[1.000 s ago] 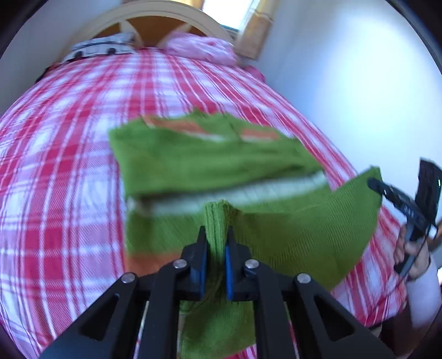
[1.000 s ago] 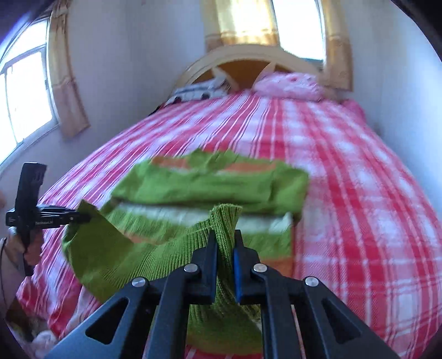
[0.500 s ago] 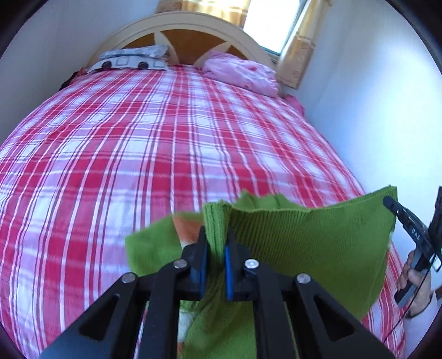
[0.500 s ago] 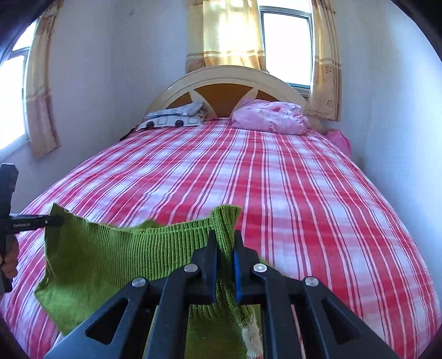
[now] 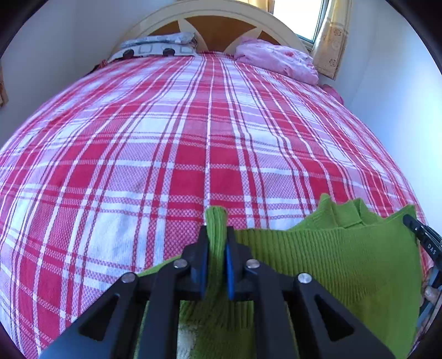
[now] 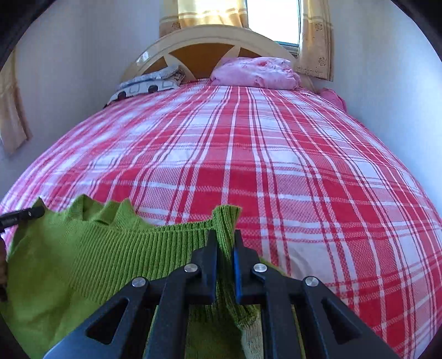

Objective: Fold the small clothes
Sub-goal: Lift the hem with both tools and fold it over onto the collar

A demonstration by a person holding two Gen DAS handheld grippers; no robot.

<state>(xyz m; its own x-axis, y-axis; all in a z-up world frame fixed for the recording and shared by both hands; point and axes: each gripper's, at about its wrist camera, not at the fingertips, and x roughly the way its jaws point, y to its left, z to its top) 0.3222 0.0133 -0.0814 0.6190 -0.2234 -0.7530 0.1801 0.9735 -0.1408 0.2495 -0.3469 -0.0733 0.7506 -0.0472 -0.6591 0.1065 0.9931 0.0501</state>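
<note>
Both my left claw (image 5: pixel 216 258) and right claw (image 6: pixel 225 262) grip the green sweater (image 5: pixel 331 262) by one ribbed edge, raised above the bed (image 5: pixel 193 138) foot; folding appears unfinished, laying flat remains.

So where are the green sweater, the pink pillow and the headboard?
green sweater (image 5: pixel 331 256), left wrist view, ribbed panel.
pink pillow (image 6: pixel 254 72), right wrist view, its middle.
headboard (image 6: pixel 204 33), right wrist view, cream top arch.

A home bedroom: plaid-covered bed (image 5: pixel 193 143), arched headboard (image 6: pixel 210 38), pillows (image 6: pixel 254 73), curtained window (image 6: pixel 272 20).
</note>
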